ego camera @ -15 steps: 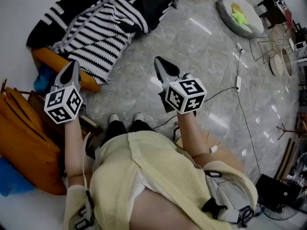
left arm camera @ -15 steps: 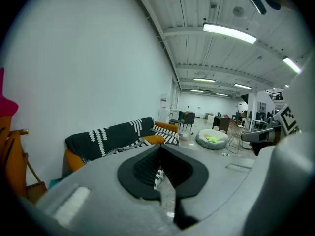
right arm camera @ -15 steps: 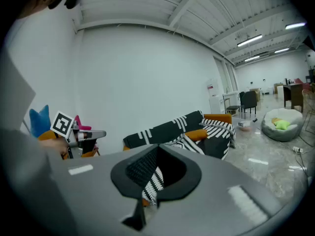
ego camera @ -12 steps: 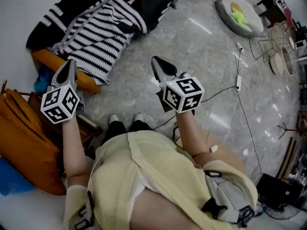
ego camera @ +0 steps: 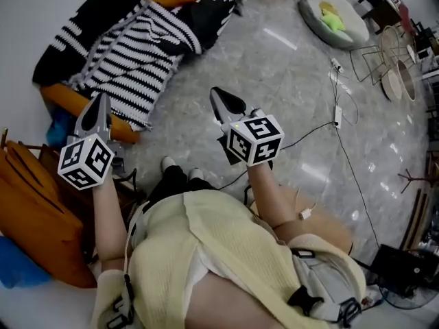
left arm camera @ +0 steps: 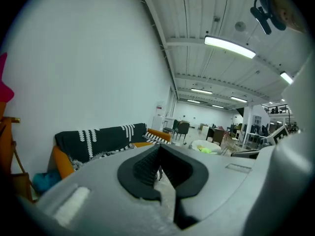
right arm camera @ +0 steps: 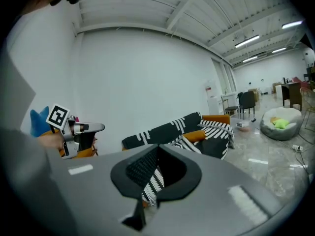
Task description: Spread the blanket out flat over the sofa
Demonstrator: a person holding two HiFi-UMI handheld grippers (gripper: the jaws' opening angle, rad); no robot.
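The grey marble floor (ego camera: 288, 81) fills most of my head view. One orange sofa (ego camera: 68, 98) stands against the white wall at upper left. One black-and-white striped blanket (ego camera: 137, 46) lies on it, bunched and rumpled rather than flat, with orange upholstery showing at the near end and at the far arm. A fringed edge hangs over the front of the seat.

The blanket is ahead of both grippers and touches neither. The left gripper (ego camera: 99, 108) points at the near end of the sofa, its tip close to the orange front edge just below the fringe. The right gripper (ego camera: 223, 101) hangs over bare floor, well apart from the blanket and to the right of it. In the left gripper view the blanket drapes the sofa back beyond the jaws. In the right gripper view the striped folds sit behind the jaw tips, further off.

There are two arms, both bare from the elbow, reaching forward from a pale yellow top. The left forearm runs almost straight ahead, and the right one angles inward toward the sofa. Each marker cube faces up at my camera. Two shoes (ego camera: 168, 163) show between the arms.

Both grippers are clenched and empty, with the ribbed pads meeting at the tips and nothing between them.

One round grey cushion (ego camera: 329, 19) with something green on it lies far right. One thin cable (ego camera: 336, 115) snakes across the floor.
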